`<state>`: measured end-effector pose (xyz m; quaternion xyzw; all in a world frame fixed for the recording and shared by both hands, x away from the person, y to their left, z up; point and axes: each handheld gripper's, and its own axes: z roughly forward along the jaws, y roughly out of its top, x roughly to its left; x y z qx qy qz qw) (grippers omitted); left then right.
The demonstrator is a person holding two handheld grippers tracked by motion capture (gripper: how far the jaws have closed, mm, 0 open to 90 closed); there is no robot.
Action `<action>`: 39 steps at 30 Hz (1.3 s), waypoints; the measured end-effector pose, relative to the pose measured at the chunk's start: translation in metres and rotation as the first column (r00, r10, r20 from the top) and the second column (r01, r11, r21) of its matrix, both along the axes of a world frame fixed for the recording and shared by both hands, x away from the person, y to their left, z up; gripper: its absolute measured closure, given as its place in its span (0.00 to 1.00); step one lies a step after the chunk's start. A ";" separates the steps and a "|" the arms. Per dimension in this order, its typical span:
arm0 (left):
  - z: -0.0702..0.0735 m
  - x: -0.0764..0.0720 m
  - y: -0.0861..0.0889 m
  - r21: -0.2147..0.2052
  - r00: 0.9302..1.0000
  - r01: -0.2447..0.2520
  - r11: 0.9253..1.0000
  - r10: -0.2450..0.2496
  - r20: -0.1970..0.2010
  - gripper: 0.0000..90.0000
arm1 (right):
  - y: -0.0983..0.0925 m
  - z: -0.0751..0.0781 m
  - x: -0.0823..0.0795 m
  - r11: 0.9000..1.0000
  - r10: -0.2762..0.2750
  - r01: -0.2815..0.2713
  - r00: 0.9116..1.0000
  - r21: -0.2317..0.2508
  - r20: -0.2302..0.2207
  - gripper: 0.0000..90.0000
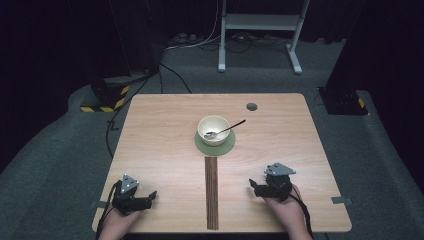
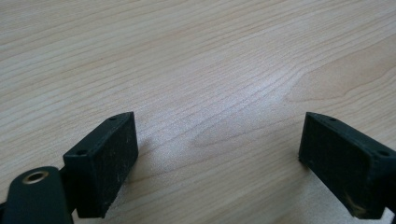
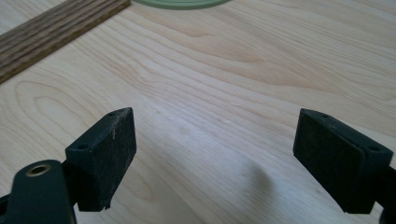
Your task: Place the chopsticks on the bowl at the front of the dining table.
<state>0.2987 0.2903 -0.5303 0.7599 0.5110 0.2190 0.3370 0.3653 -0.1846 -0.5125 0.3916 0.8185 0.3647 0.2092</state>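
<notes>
Your right hand-held gripper (image 1: 256, 187) and left hand-held gripper (image 1: 148, 198) rest released, well short of the spoon-holding bowl (image 1: 213, 129).

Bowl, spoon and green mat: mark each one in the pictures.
bowl (image 1: 206, 131), high view, on its cream outer wall at the left.
spoon (image 1: 231, 126), high view, midway along its handle, over the rim.
green mat (image 1: 228, 145), high view, on its bare edge right of the bowl.
</notes>
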 end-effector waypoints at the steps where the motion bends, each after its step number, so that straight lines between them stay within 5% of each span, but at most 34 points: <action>1: 0.000 0.000 0.000 -0.001 1.000 -0.002 1.000 0.002 0.000 0.13 | 0.003 0.000 0.000 1.000 0.004 -0.004 1.000 0.002 0.001 0.15; 15: 0.000 -0.001 0.000 0.004 1.000 0.016 1.000 -0.016 0.001 0.14 | 0.032 0.002 0.002 0.999 0.053 -0.053 0.999 -0.001 -0.006 0.15; 25: 0.000 -0.001 0.000 0.003 1.000 0.015 1.000 -0.016 0.003 0.14 | 0.053 0.006 0.007 0.996 0.076 -0.073 0.995 0.050 -0.063 0.15; 39: 0.000 -0.001 0.000 0.003 1.000 0.020 1.000 -0.020 0.003 0.14 | 0.092 0.013 0.020 0.990 0.113 -0.105 0.991 0.099 -0.073 0.21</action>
